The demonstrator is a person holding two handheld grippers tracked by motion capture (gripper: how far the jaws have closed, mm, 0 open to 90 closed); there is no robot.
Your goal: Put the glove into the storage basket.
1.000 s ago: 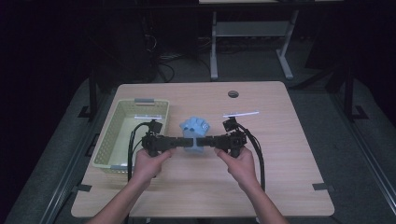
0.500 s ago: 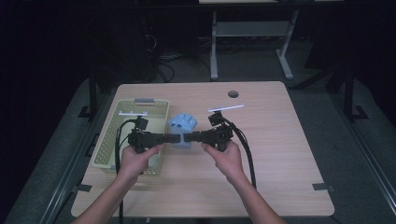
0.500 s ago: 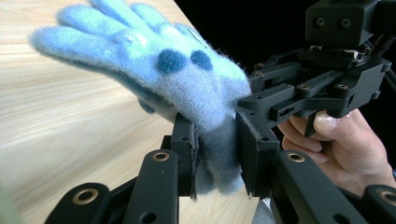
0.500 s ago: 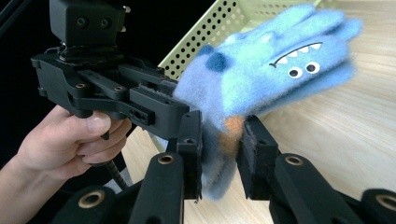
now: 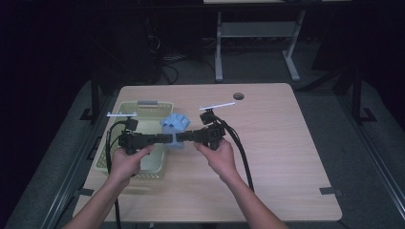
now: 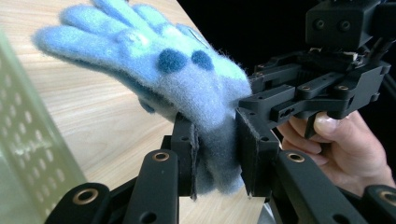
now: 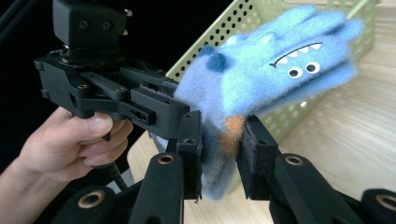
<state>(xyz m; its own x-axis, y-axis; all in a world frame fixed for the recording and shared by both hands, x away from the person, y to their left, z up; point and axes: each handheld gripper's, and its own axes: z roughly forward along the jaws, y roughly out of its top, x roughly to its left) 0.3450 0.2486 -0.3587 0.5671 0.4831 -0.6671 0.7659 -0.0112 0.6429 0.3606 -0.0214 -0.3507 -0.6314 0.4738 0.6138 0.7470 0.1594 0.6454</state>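
Note:
A fuzzy blue glove [image 5: 175, 127] with dark blue dots and a monster face hangs in the air between the two grippers. My left gripper [image 5: 166, 138] is shut on its cuff [image 6: 219, 158], and its pads [image 6: 186, 158] press the fabric from both sides. My right gripper [image 5: 184, 137] faces it from the other side and is shut on the same cuff [image 7: 224, 149]. The glove's fingers [image 7: 322, 32] point away over the edge of a green perforated basket [image 5: 125, 164]. Both grippers are held level, tip to tip, above the wooden table [image 5: 277, 157].
The green basket stands at the table's left side, under my left hand [image 5: 125, 162]. A round hole [image 5: 239, 96] lies near the table's far edge. Cables trail from both grippers toward the person. Dark floor and a metal stand [image 5: 258, 38] lie beyond the table.
Both grippers, still holding the glove between them, have moved left across the table toward the basket. The left hand now hovers over the basket.

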